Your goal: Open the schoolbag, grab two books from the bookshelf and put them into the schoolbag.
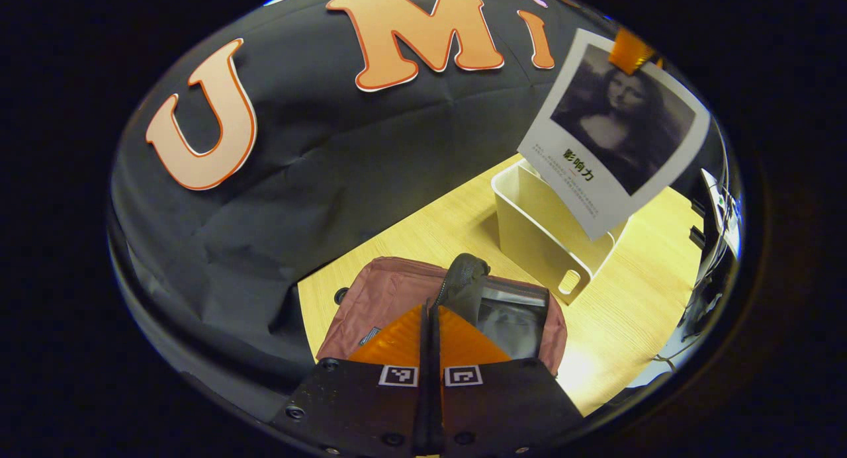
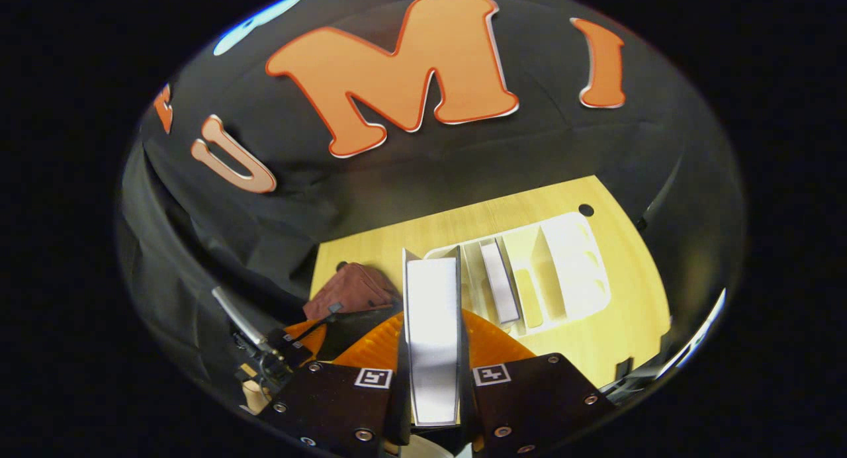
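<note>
Jaws of the left gripper (image 1: 431,312) stood pressed together on the dark zipper-side flap (image 1: 463,282) of the maroon schoolbag (image 1: 390,292), which lay on the wooden desk (image 1: 622,312) directly ahead of them, its mouth agape and a shiny grey lining (image 1: 513,319) showing just right of the jaws. Beyond the bag, up and to the right, stood the white bookshelf (image 1: 536,229). Above it hung a book (image 1: 612,130) with a portrait cover (a corner pinched by the right gripper's fingers (image 1: 630,49)).

In the right gripper view, the right gripper (image 2: 433,325) had its jaws clamped on that same book, seen edge-on as a pale block of pages rising between them. Ahead and slightly right, the bookshelf still held a second book (image 2: 498,289) upright between its dividers. Left of the jaws lay the schoolbag, with the left gripper (image 2: 301,344) at its near edge.
</note>
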A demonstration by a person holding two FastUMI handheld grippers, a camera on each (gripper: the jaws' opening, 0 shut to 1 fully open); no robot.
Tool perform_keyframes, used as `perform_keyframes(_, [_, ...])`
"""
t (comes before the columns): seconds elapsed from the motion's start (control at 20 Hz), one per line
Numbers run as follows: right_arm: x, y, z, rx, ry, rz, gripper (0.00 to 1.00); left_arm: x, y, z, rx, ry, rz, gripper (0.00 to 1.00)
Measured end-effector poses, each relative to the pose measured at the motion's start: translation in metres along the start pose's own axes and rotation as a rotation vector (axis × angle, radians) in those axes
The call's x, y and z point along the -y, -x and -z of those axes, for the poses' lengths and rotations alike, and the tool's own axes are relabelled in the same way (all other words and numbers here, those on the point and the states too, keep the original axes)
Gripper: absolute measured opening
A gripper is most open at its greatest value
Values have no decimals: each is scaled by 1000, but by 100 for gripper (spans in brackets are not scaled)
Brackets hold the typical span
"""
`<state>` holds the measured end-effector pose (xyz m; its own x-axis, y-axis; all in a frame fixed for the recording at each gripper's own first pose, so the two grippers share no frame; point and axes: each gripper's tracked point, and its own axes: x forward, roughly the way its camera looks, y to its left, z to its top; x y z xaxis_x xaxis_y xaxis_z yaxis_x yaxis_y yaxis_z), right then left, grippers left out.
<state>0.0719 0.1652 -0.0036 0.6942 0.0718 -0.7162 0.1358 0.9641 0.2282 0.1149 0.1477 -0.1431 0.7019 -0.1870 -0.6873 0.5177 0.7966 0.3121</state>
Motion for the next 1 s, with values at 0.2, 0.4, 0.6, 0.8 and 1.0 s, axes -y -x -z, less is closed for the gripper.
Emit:
perform_keyframes(0.2, [13,15,59,63,-170,-98,29,3,2,-3,9,-3,12,1])
perform_keyframes(0.4, [19,-22,131,67,-362,-205,29,8,9,-6,26,-20,30,1])
perform_keyframes(0.6, [12,-74,179,75,-546,-285,29,10,16,-12,42,-43,34,1])
perform_keyframes(0.8, [0,-130,214,44,-652,-299,29,18,22,-16,53,-42,45,1])
perform_keyframes(1.0, [-32,-180,225,32,-696,-346,29,26,30,-18,62,-67,57,1])
